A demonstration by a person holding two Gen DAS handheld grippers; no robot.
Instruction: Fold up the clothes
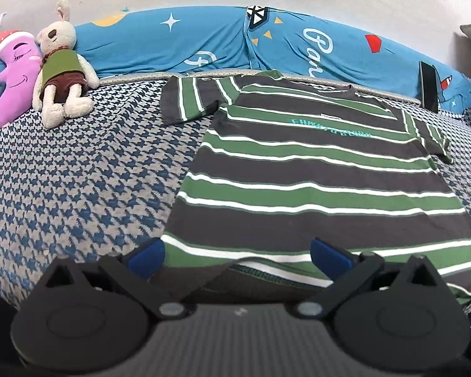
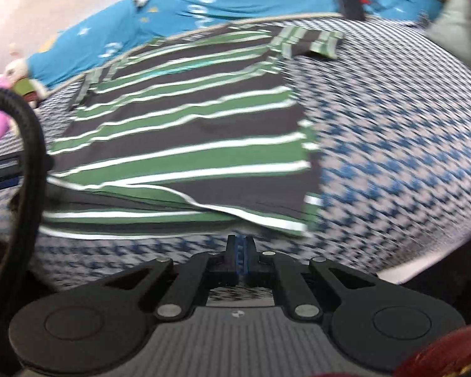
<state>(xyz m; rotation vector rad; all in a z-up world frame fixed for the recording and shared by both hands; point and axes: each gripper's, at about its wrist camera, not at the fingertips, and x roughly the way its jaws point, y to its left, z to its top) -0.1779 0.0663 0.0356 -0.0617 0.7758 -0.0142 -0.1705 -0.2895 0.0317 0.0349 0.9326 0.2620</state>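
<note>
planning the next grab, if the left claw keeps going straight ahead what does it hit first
Most likely the bottom hem of the striped shirt, already between the open left claw. Depth is unclear.

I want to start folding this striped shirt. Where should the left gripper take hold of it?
Grip the bottom hem of the shirt, coming from the near edge. There the top layer lifts off the bed, right between the open left gripper fingers.
</note>
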